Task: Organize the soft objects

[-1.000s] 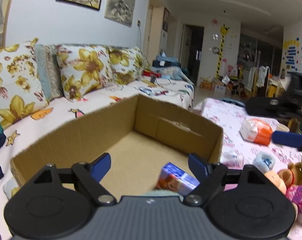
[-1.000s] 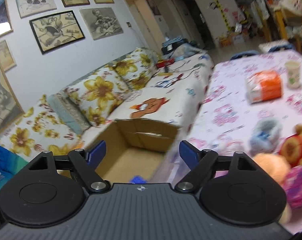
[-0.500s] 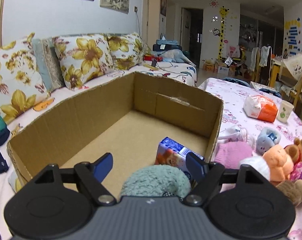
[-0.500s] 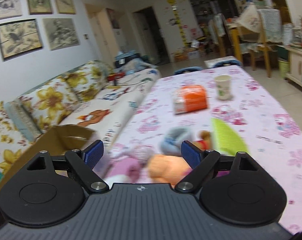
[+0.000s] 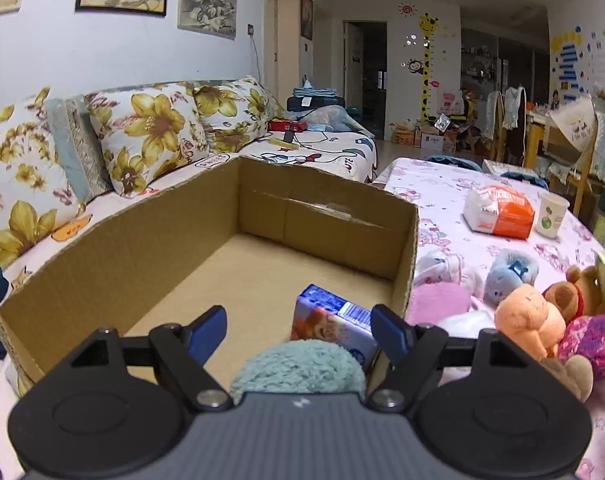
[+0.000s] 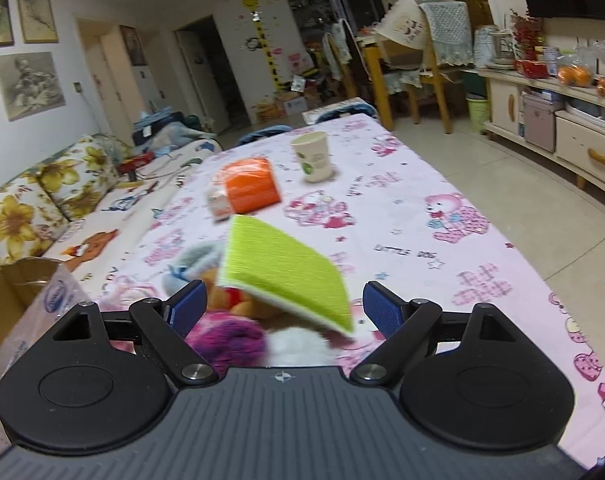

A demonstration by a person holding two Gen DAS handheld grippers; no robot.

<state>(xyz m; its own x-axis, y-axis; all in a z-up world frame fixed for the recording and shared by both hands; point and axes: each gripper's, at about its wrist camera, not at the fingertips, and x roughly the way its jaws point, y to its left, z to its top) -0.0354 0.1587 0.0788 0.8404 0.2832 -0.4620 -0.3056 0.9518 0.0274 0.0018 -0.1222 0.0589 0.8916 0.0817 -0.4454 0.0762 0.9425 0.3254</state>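
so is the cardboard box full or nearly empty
Nearly empty. The brown cardboard box shows mostly bare floor; only a small blue printed packet and a teal fluffy soft toy lie near its front right corner.

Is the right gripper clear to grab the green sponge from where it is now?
Probably yes: the right gripper is open, and the green sponge lies atop the plush pile just ahead with nothing over it.

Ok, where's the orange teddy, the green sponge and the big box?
Orange teddy (image 5: pixel 528 320), left wrist view, on its head.
Green sponge (image 6: pixel 280 266), right wrist view, on its green top.
Cardboard box (image 5: pixel 114 256), left wrist view, on its left inner wall.
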